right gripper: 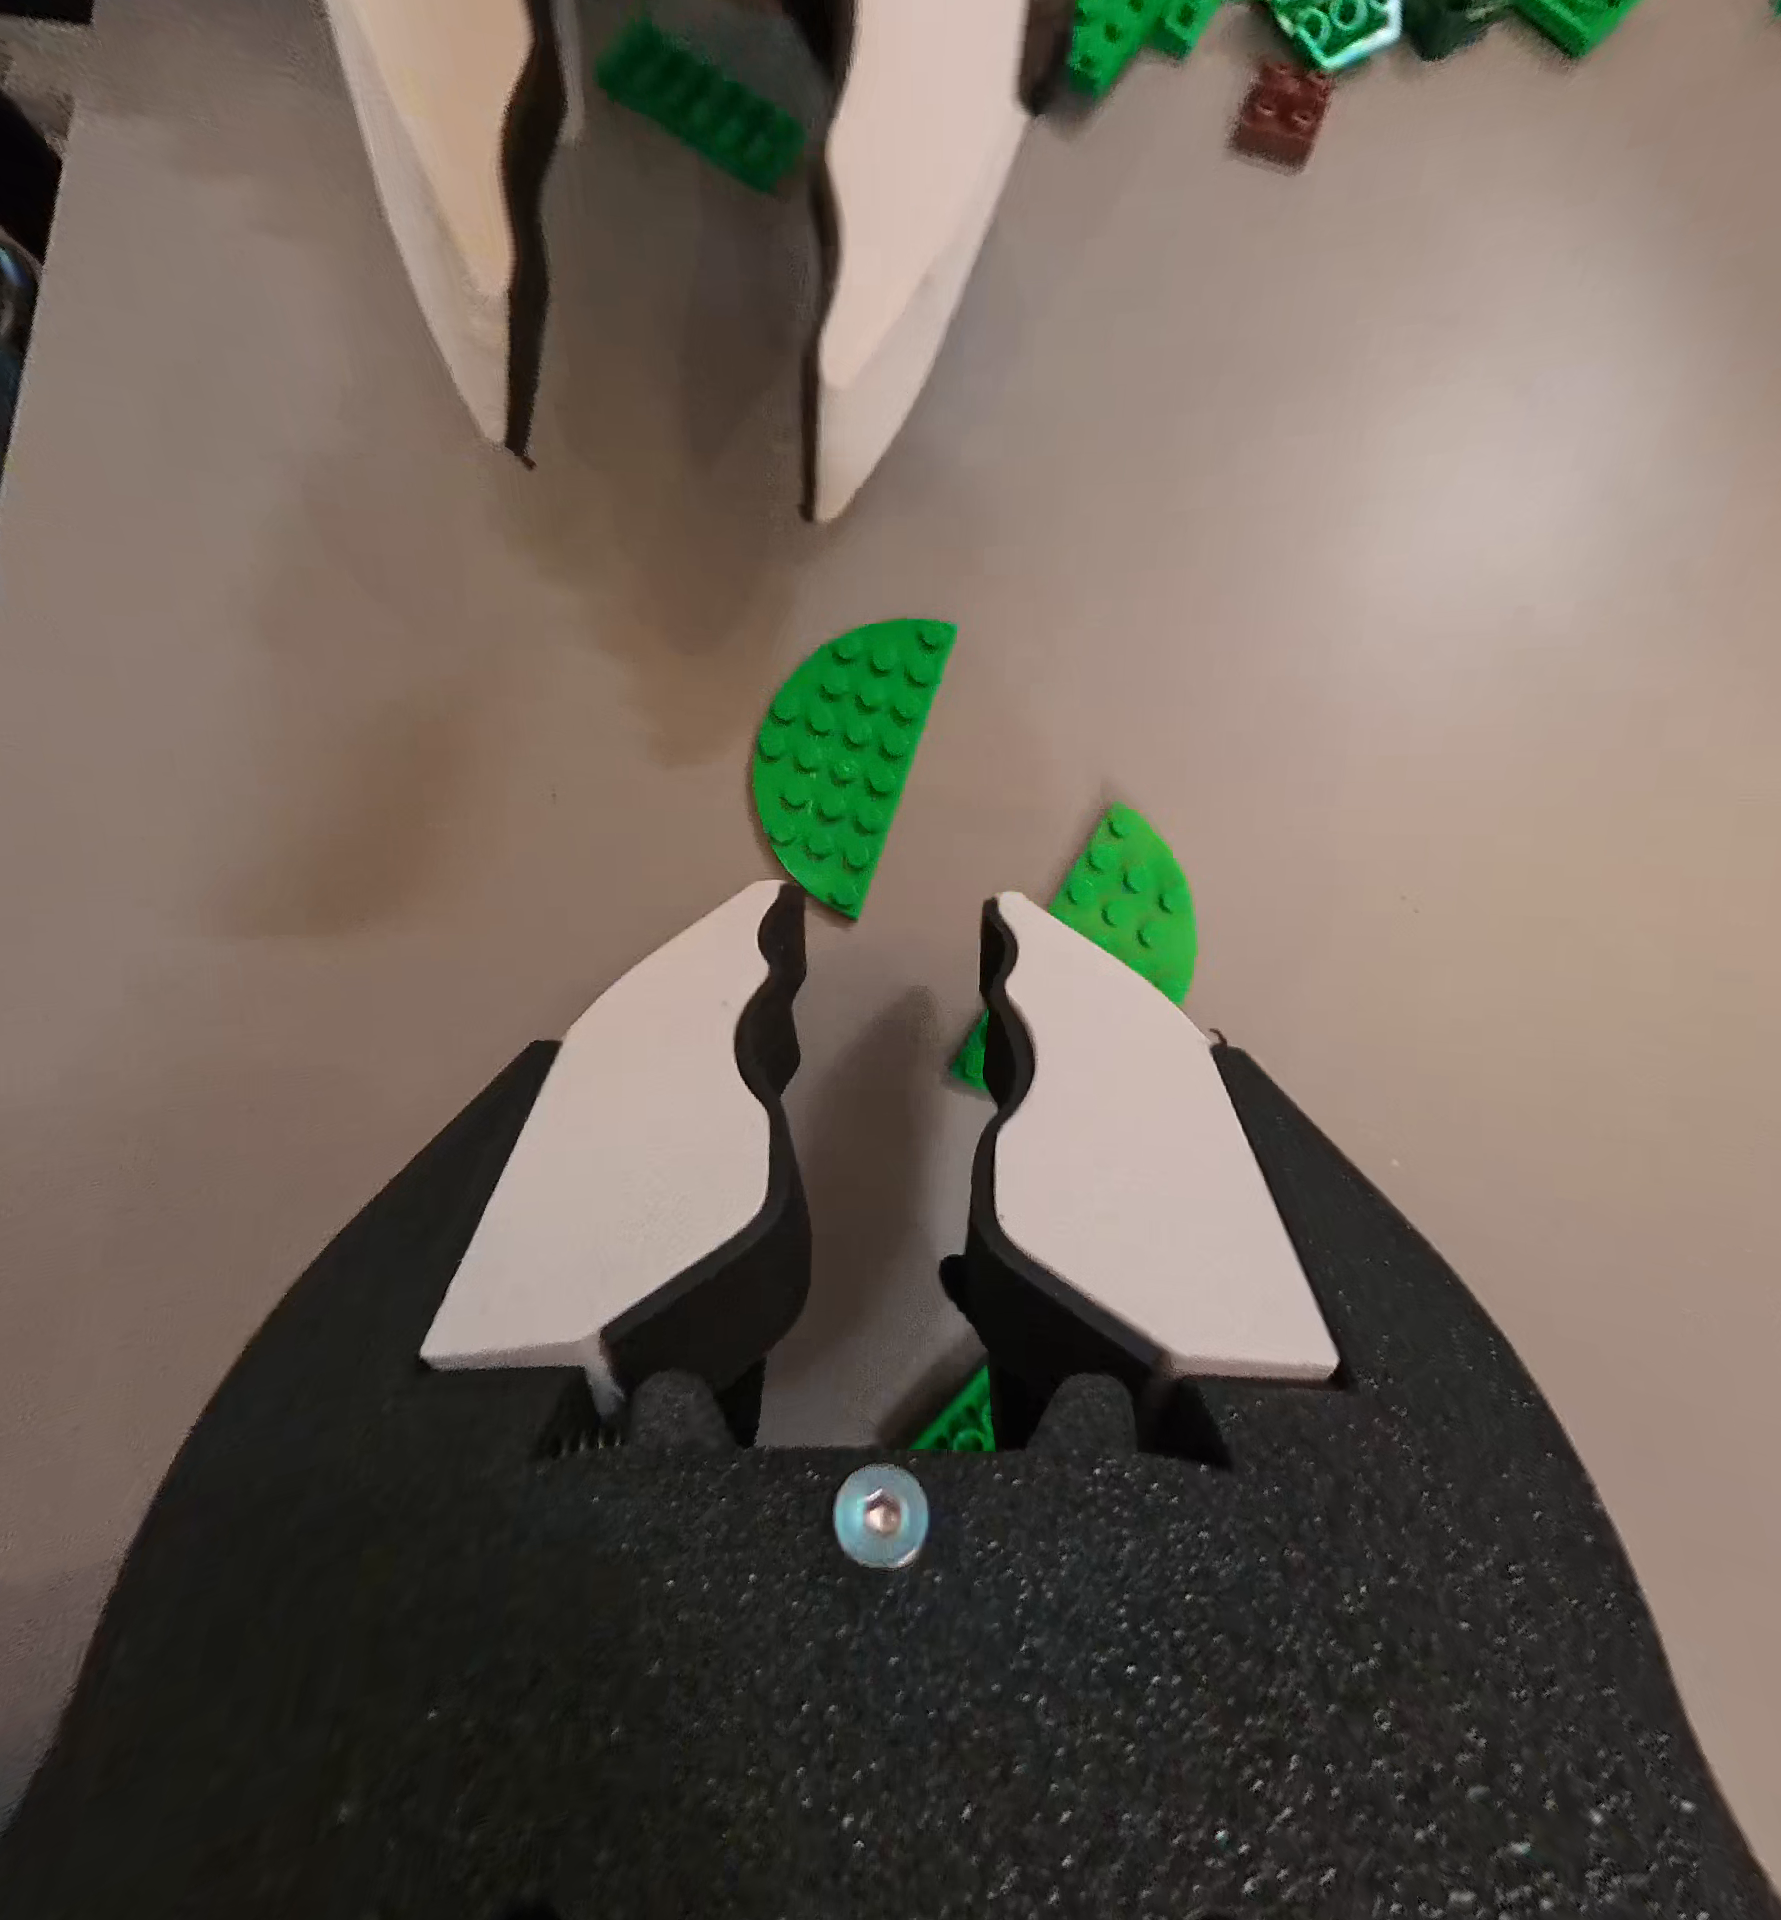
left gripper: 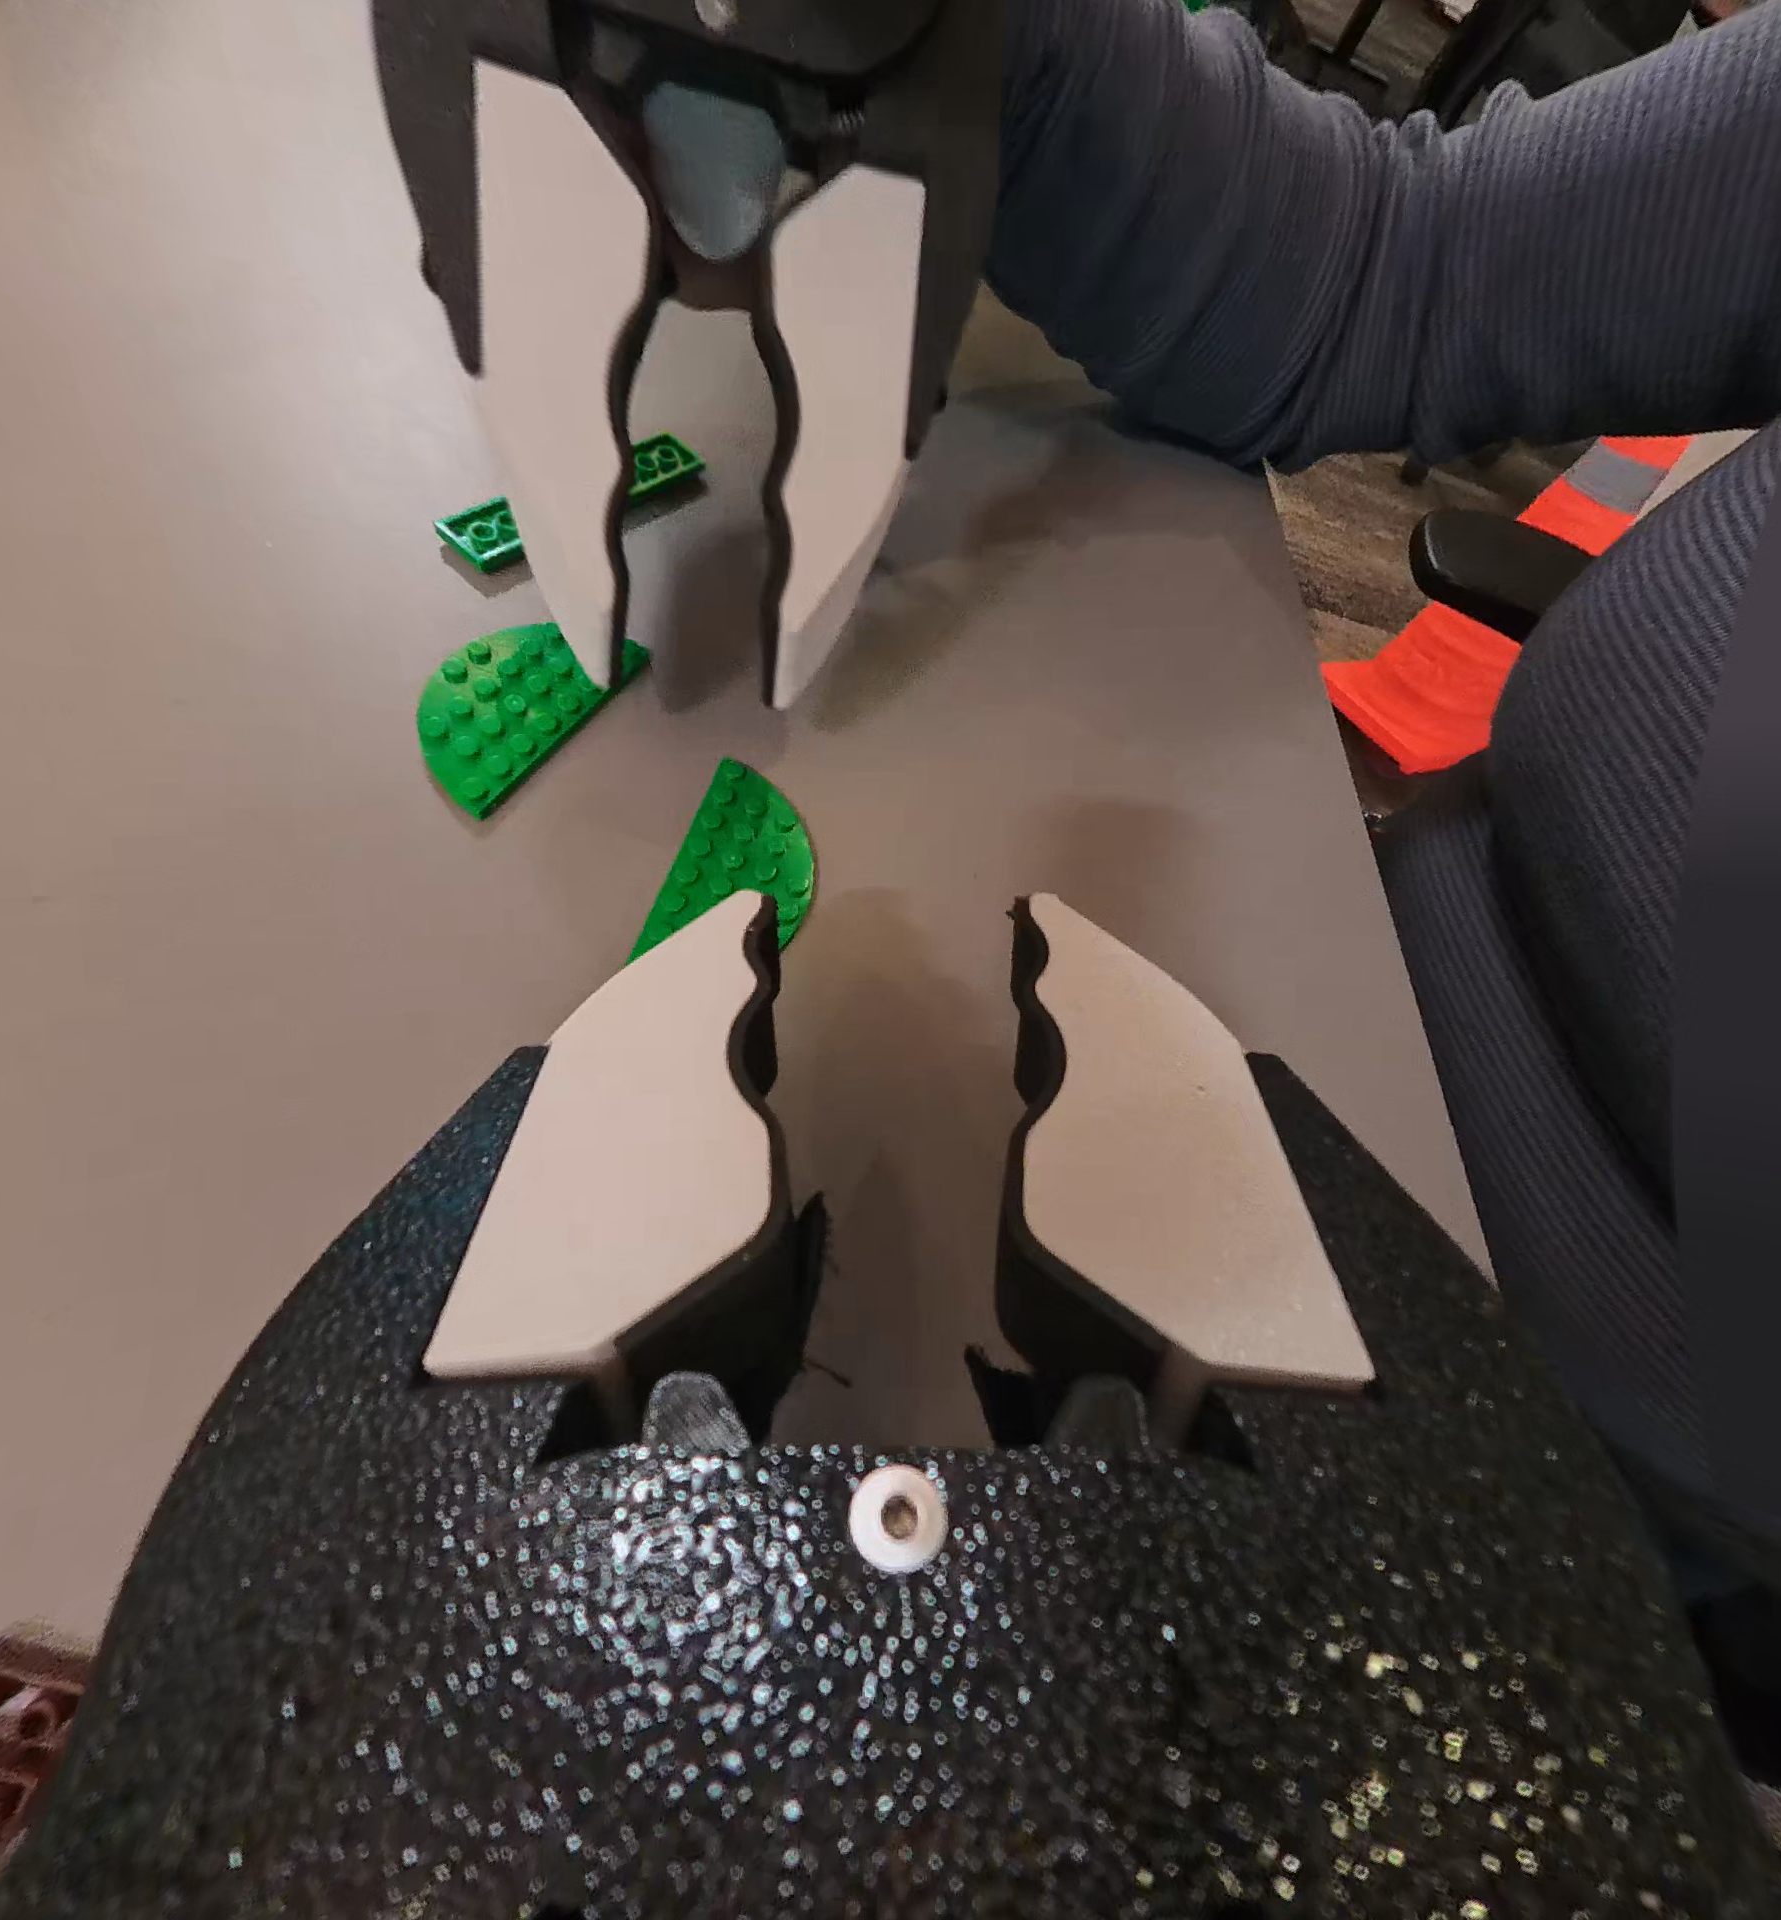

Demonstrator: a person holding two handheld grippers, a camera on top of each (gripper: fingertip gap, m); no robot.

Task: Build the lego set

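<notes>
1. Gripper state: the left gripper stands with its jaws apart and nothing between them. The right gripper likewise has a clear gap between its jaws and grips nothing. Both hover close over the table.

2. Part location: two green half-round plates lie studs-up on the table between the two grippers. In the left wrist view, the near half-round plate sits just beyond the left fingertip, partly hidden by it. The far half-round plate lies under the tip of the right gripper. In the right wrist view the same plates appear as one in the open and one partly under the right finger.

3. Likely step: judging from the layout, the two halves are to be brought together along their straight edges to form a round base.

4. Technique: grip each plate by its thin edge, since it lies flat and offers little height. Lower one fingertip to the table at the curved side and the other at the straight side, then close slowly.

5. Alternative: slide a plate along the table with a closed fingertip until the straight edges meet; this avoids lifting.

6. Risk: a flat plate may skid or flip under a slanted pinch. Keep the fingers square to the table.

7. Other stock: two small green plates lie behind the right gripper; a heap of loose bricks lies further off, with a long green plate nearby.
</notes>
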